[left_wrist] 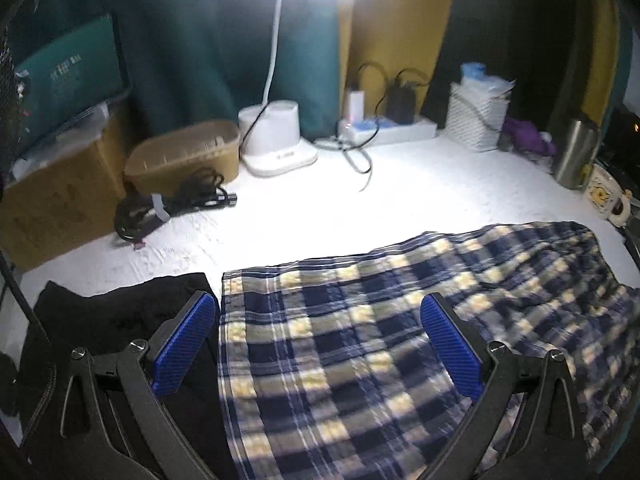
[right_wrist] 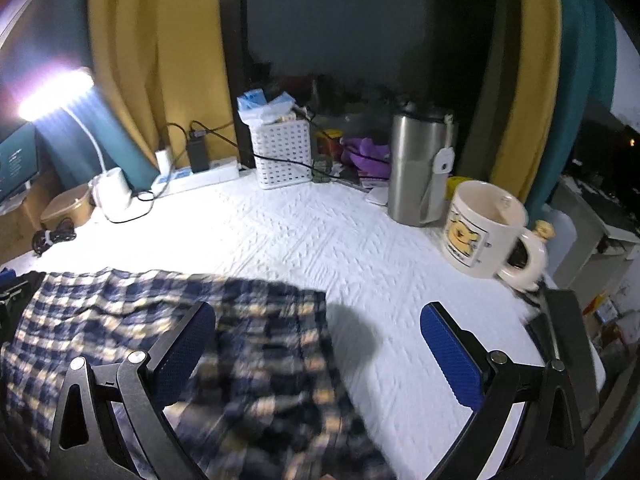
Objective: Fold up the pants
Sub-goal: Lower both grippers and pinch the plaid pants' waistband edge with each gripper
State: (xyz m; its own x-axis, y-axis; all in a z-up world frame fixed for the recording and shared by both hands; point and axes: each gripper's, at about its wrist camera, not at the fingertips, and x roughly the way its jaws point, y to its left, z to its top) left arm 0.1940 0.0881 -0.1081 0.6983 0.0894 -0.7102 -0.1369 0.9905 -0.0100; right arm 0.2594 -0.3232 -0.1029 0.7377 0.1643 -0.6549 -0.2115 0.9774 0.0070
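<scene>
Left gripper (left_wrist: 320, 340): jaws spread wide, 2 blue pads (left_wrist: 182, 346) clear of each other, nothing clamped, poised over the plaid pants (left_wrist: 360, 344). Pants spread flat on the white quilted table cover (left_wrist: 304, 216), filling the lower centre and lower right of the left wrist view, one straight hemmed edge running down the lower centre. Dark garment (left_wrist: 120, 320) at lower left, just beside that edge; touching or merely adjacent, cannot tell from this angle. Right gripper (right_wrist: 318, 344): jaws likewise wide apart, empty; left pad over the pants (right_wrist: 160, 340), right pad over bare cover (right_wrist: 320, 240). Pants in the right wrist view occupy the lower left, blurred, far edge ending near frame centre. Along the back, left wrist view: cardboard box (left_wrist: 56, 192) at left, tan basket (left_wrist: 184, 152) beside it, bundled black cable (left_wrist: 176, 204) in front, white lamp base (left_wrist: 276, 136) upper centre, power strip (left_wrist: 392, 126) with plugs, white perforated bin (left_wrist: 474, 120). Right wrist view, right of centre: steel tumbler (right_wrist: 416, 168) and cream mug (right_wrist: 484, 228) with a cartoon print, standing near each other, well apart from the pants.
</scene>
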